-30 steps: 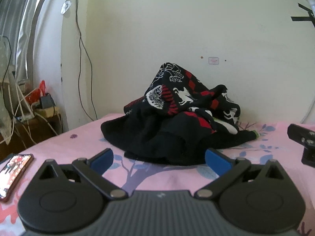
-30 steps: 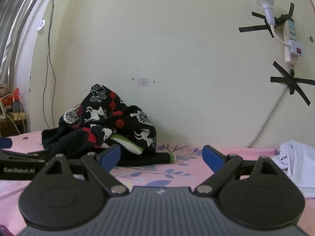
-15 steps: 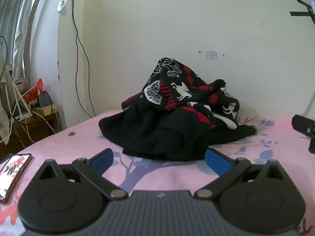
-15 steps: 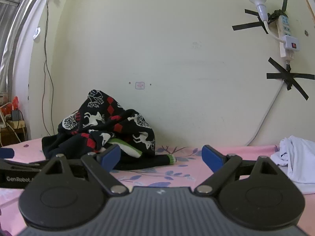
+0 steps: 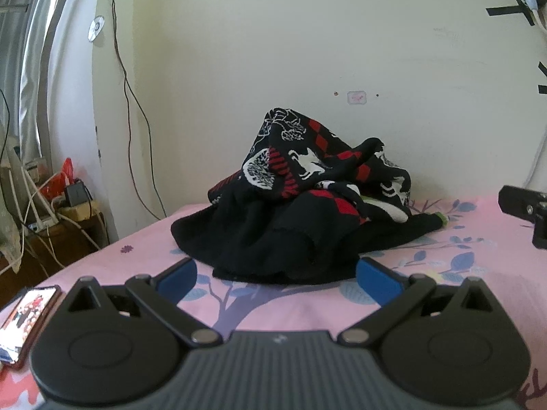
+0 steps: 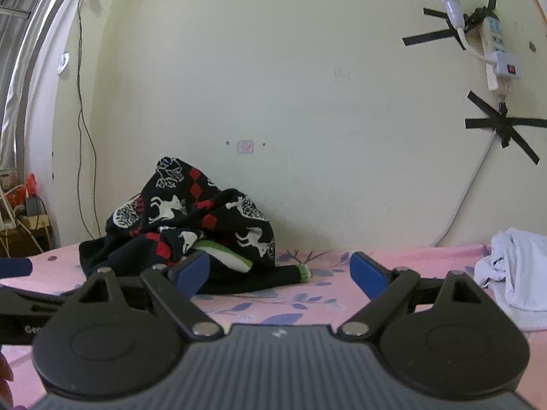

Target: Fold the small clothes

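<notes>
Black patterned sweater (image 5: 307, 212) bunched in heap on pink bed sheet (image 5: 461, 273), against wall. Left claw (image 5: 277, 273) and right claw (image 6: 278, 268) both spread, empty. Best approach: pinch green-tipped cuff (image 6: 303, 272), pull garment flat before folding.

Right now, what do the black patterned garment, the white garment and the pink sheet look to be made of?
Black patterned garment: apparently a thick knit, matte; woven-in red diamonds and white deer, ribbed green-tipped cuff. White garment: thin, soft woven or jersey cloth, finely crumpled; fibre unclear. Pink sheet: smooth printed fabric, flat with blue leaf print, likely cotton or a blend.
</notes>
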### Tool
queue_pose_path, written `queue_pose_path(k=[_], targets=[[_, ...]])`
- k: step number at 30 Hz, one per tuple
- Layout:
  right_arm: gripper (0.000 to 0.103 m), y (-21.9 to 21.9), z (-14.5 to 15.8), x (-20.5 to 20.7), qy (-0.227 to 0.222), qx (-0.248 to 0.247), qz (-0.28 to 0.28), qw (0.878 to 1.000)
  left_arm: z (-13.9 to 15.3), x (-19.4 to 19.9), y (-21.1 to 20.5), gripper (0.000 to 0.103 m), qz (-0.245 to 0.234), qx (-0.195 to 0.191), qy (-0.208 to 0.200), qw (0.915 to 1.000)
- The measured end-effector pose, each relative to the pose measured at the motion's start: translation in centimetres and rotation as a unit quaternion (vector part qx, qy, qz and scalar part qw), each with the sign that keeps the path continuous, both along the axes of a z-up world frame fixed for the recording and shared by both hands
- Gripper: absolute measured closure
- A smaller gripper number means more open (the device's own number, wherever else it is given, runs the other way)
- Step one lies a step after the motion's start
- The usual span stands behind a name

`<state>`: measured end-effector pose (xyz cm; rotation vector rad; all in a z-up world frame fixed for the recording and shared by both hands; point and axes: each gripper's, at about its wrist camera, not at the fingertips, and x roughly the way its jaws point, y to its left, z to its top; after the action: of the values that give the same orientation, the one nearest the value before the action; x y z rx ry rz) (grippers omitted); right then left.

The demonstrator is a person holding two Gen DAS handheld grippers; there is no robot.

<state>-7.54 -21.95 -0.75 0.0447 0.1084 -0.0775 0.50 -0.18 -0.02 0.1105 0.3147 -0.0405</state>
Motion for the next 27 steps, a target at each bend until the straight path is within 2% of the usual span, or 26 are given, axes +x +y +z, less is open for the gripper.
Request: queue_pose_path(k=[8, 27], targets=[[0.022, -0.2, 0.07, 0.2, 0.013, 0.016, 0.013, 1.0, -0.14, 0.48, 0.74, 0.0, 0.001, -0.027, 0.018, 0.9995], [0.024, -0.29, -0.34, 0.8, 0.035, 0.025, 0.015, 0.999, -0.04, 0.71, 0.81, 0.0, -0.009, -0.03, 0.023, 0.9992]])
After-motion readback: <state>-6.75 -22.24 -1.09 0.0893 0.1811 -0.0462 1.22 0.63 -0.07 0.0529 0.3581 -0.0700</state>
